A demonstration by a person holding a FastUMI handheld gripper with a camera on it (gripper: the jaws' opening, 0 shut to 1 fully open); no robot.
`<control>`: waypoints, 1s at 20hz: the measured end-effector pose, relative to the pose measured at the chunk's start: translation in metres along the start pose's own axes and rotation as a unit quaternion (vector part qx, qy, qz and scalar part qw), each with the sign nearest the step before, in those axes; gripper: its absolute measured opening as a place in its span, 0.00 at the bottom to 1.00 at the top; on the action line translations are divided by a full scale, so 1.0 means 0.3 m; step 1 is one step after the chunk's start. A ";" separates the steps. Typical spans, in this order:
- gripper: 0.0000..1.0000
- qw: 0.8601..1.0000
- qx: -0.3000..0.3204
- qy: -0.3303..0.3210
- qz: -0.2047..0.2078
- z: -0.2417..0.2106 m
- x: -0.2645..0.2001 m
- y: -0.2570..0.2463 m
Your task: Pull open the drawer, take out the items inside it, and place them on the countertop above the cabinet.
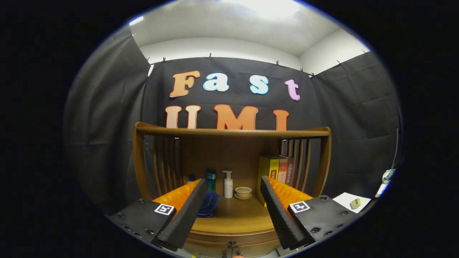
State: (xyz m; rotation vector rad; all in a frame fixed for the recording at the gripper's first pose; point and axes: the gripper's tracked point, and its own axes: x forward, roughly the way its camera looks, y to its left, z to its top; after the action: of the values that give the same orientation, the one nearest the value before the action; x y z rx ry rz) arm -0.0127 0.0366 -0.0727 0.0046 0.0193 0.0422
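Observation:
A wooden cabinet stands ahead of me, its countertop (233,215) stretching beyond my fingers. Just below the countertop edge the drawer front (229,240) shows between my fingertips, with a small dark knob (232,245) on it; the drawer looks closed. My gripper (233,243) is open, both fingers spread wide with nothing between them, hovering just above and in front of the drawer front.
On the countertop stand a white pump bottle (228,184), a dark teal bottle (211,180), a small lidded cup on a saucer (243,192), a blue cloth (209,204) and upright books (276,172). A slatted wooden shelf frame (233,132) rises around them. White paper (351,202) lies right.

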 end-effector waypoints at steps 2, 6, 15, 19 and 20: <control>1.00 1.000 0.003 0.015 -0.006 -0.122 0.012 -0.020; 1.00 0.999 0.016 0.029 -0.028 -0.375 -0.003 -0.086; 1.00 0.995 0.053 0.082 -0.031 -0.936 -0.072 -0.130; 0.97 0.989 0.071 0.125 -0.035 -1.145 -0.081 -0.115; 0.96 0.988 0.069 0.132 -0.030 -1.164 -0.076 -0.104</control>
State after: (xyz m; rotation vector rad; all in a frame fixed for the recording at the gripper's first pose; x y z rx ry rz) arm -0.0411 0.0060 -0.4217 0.1364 0.2875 -0.0184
